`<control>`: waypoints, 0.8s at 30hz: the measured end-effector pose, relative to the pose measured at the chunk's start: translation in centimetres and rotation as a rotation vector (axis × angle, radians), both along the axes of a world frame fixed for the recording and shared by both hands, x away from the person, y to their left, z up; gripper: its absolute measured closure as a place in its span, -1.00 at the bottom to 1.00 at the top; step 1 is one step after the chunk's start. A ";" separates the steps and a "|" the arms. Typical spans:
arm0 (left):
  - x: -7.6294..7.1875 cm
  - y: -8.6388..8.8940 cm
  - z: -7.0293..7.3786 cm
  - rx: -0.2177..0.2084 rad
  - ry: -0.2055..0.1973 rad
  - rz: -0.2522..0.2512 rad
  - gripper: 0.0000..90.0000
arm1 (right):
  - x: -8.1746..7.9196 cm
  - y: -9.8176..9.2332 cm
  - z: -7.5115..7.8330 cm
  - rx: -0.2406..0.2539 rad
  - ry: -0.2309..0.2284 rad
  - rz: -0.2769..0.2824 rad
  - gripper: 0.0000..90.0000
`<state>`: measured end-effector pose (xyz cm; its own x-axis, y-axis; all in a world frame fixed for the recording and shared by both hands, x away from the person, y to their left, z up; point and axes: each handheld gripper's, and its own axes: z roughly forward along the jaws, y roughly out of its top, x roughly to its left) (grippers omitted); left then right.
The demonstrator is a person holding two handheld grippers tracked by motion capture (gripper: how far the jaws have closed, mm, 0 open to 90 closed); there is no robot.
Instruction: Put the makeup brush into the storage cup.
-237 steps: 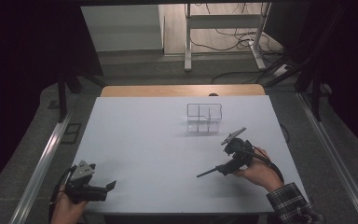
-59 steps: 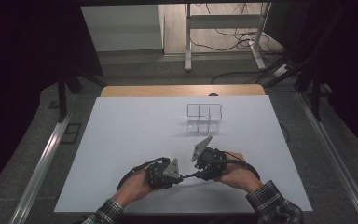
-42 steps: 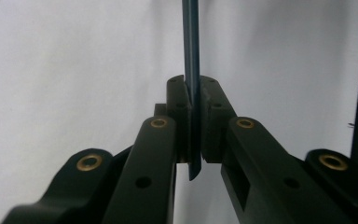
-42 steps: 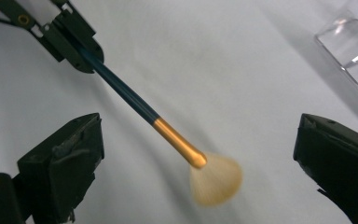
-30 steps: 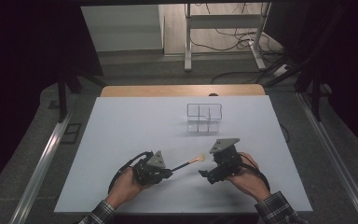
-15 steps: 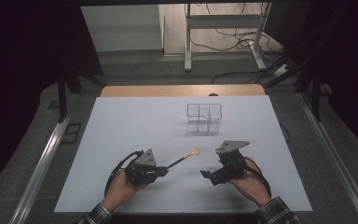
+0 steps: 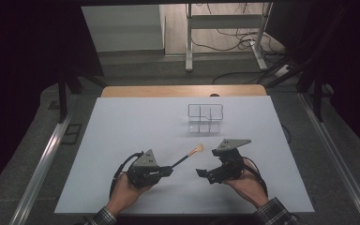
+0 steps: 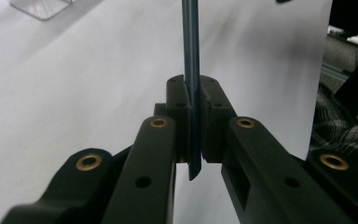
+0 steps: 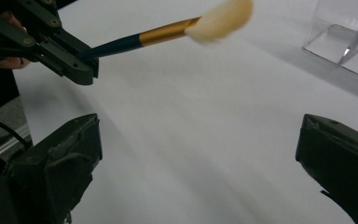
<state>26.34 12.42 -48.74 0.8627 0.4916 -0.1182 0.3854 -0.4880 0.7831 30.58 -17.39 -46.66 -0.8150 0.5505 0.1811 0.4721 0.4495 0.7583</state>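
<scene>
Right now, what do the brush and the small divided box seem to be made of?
Brush: dark glossy handle, maybe lacquered wood or plastic; shiny gold band, likely metal; soft pale bristles, fluffy. Divided box: clear hard plastic, probably acrylic, since the table shows through its walls.

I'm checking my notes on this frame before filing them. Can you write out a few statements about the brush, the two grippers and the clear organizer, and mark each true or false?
1. The left gripper is clamped on the dark handle of the brush. True.
2. The right gripper also grips the brush. False: its jaws stand wide apart with nothing between them.
3. The brush's bristles are pale, behind a gold band. True.
4. The brush stands inside the clear organizer. False: its tip is short of the organizer, on the person's side of it.
5. The organizer lies tipped on its side. False: it stands upright on the white table.
</scene>
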 end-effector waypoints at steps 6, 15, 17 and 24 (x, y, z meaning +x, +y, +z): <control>-0.2 -0.3 0.1 -0.022 -0.013 0.002 0.88 | 0.1 0.6 0.2 0.034 0.025 -0.012 -0.99; -0.3 -1.1 0.2 -0.058 -0.024 -0.001 0.88 | 0.1 0.9 0.9 0.171 0.051 -0.009 -0.46; -0.3 -1.3 0.1 -0.060 -0.030 0.000 0.88 | 0.1 1.0 0.9 0.201 0.065 -0.010 -0.36; -0.5 -1.8 0.1 -0.059 -0.042 -0.012 0.88 | 0.4 1.0 0.8 0.278 0.109 -0.005 0.00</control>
